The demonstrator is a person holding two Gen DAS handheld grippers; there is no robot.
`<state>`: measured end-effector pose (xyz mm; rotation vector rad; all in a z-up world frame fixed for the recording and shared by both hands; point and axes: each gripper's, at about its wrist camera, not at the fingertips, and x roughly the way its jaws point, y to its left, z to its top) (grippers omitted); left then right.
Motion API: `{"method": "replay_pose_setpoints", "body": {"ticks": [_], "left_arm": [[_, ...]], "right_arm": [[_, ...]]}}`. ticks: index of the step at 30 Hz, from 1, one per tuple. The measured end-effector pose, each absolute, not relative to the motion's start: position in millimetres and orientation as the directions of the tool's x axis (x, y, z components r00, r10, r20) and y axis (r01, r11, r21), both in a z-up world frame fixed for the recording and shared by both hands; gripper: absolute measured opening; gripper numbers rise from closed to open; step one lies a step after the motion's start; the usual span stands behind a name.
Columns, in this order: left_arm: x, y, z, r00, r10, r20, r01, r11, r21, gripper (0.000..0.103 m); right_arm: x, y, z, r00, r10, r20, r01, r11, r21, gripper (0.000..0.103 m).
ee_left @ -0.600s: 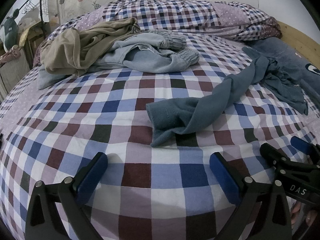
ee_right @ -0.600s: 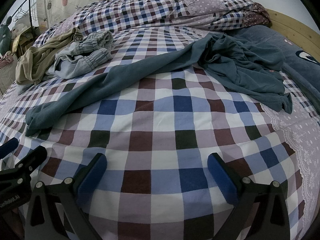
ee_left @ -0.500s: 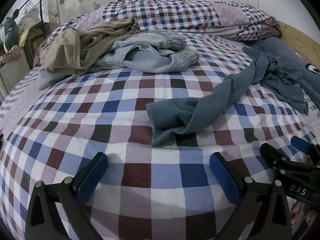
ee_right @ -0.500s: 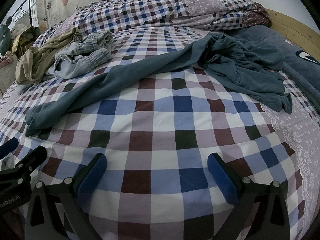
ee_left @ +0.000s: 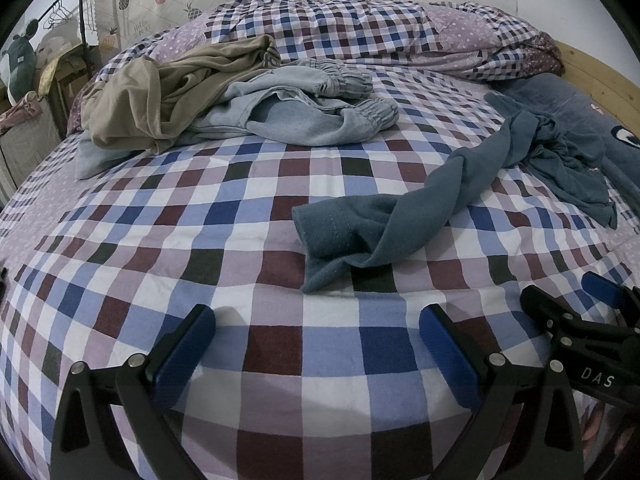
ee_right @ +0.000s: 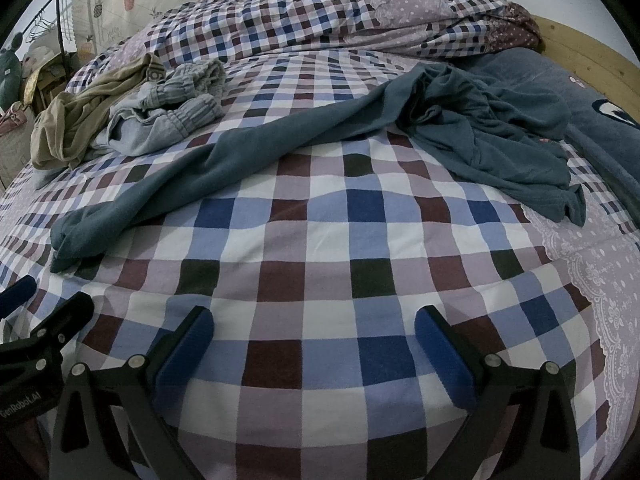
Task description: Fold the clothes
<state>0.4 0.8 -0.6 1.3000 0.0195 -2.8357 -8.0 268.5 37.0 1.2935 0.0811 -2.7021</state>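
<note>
Since nothing's grabbed yet, both your claws are spread wide and empty over the bed (ee_right: 320, 240) | left claw (ee_left: 316, 354) sits just short of the teal top's (ee_right: 500, 136) sleeve cuff (ee_left: 332, 232) | right claw (ee_right: 314, 354) hovers nearer its body | tan and grey clothes (ee_left: 224, 100) piled well beyond the sleeve, probably waiting their turn.

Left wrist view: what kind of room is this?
Most likely a home bedroom: a bed with a checked sheet, a rolled-up checked quilt along its far side and a wooden bed frame. Loose clothes lie on it, and a clothes rail stands behind.
</note>
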Motion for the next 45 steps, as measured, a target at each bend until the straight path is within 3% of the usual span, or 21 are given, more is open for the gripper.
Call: {"method": "replay_pose_setpoints", "body": {"ticks": [20, 23, 28, 34, 36, 45], "left_arm": [[4.0, -6.3, 4.2, -0.667, 0.032, -0.745, 0.016, -0.998, -0.057, 0.1], [7.8, -9.4, 10.1, -0.689, 0.075, -0.721, -0.003, -0.995, -0.101, 0.084], [7.2, -2.5, 16.0, -0.7, 0.152, -0.698, -0.082, -0.988, -0.133, 0.07], [-4.0, 10.5, 15.4, -0.668, 0.21, -0.714, -0.171, -0.977, -0.128, 0.029], [-9.1, 6.1, 14.4, -0.66, 0.221, -0.718, -0.165, -0.975, -0.149, 0.003], [-17.3, -53.5, 45.9, -0.752, 0.267, -0.603, -0.067, -0.94, -0.334, 0.001]], "right_arm": [[-4.6, 272.6, 40.5, -0.61, -0.179, -0.772, 0.173, -0.981, 0.09, 0.103], [-3.3, 273.7, 42.0, -0.61, -0.211, -0.764, 0.186, -0.975, 0.12, 0.103], [-2.9, 270.9, 42.3, -0.608, -0.222, -0.763, 0.2, -0.972, 0.124, 0.103], [-3.1, 271.8, 42.7, -0.606, -0.229, -0.762, 0.203, -0.97, 0.13, 0.103], [-2.3, 272.4, 43.1, -0.606, -0.234, -0.76, 0.205, -0.97, 0.135, 0.103], [-6.0, 290.5, 49.7, -0.592, -0.341, -0.73, 0.207, -0.94, 0.271, 0.103]]}}
